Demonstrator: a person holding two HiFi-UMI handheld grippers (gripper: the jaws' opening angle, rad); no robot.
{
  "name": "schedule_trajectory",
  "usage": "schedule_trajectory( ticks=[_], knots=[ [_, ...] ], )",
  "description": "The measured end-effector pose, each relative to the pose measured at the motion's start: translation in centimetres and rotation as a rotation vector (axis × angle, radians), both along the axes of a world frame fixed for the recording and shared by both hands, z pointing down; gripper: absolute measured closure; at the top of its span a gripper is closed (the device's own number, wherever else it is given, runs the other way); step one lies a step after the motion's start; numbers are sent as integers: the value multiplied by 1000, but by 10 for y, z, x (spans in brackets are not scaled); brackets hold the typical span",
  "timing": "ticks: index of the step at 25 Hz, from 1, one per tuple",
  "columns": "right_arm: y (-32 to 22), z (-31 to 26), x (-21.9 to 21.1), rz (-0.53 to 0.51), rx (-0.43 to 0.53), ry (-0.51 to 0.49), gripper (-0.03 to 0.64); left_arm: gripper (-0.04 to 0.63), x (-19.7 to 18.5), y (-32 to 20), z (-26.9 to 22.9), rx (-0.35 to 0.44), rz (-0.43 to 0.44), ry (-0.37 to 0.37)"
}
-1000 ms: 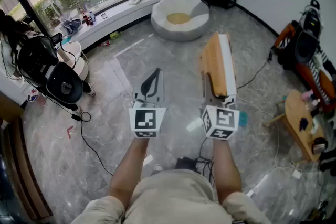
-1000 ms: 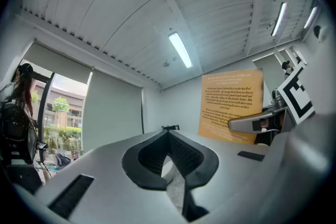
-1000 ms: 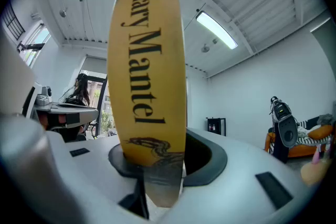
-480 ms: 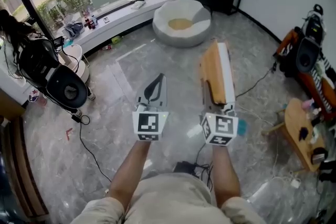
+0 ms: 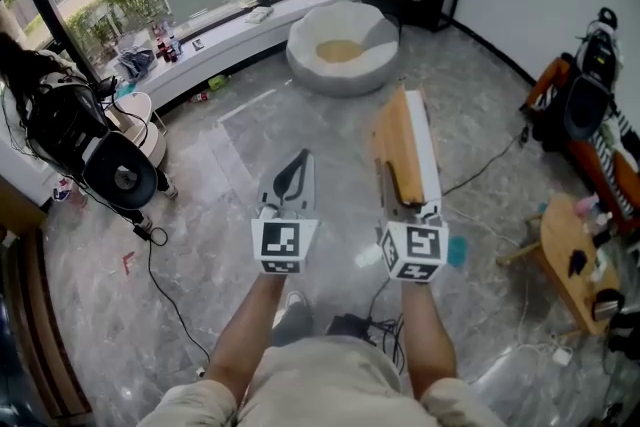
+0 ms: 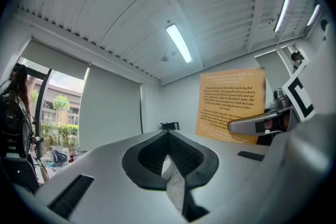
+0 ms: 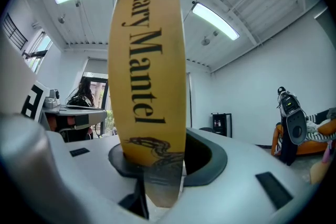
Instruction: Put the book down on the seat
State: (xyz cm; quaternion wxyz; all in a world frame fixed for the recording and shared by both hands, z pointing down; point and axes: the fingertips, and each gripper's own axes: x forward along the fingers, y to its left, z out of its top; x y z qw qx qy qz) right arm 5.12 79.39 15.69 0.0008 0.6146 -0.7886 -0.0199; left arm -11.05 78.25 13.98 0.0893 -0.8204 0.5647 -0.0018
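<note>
Carrying phase. The book is in the air in my right gripper, well short of the seat. I take the seat to be the round white floor seat near the window, the one with a yellowish patch in its dished middle. There is bare floor between us and it.

How I'd run this step:
- Close the distance first and only lower once the book is over the seat.
- The book is held at its spine end and sticks out far ahead of the jaws, so it acts as a long lever. I'd use slow wrist moves or it may pivot in the pads.
- The covers stand on edge now, so I'd roll the wrist so a cover faces down before contact.
- I'd aim for the dished middle, because the rim looks soft and rounded and the book could slide off.
- I'd release only once the seat carries the weight, with no drop from height.

Right gripper: the jaws are about half open and clamped on the two covers. The spine stands upright between them, facing that gripper's camera.

Left gripper: the jaws are closed together with nothing between them. It hovers beside the right gripper, clear of the book, and is free to steady it if needed.
</note>
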Motion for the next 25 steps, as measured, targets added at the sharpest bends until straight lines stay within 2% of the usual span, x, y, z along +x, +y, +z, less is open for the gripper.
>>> schedule_trajectory(
  ticks=[9,25],
  knots=[
    [-71,5,-5,23,-3,14,466,588,-7,-72,6,9,26,22],
    [-257,4,-89,53,-27,39,466,588,-82,-260,6,6,69,33]
  ],
)
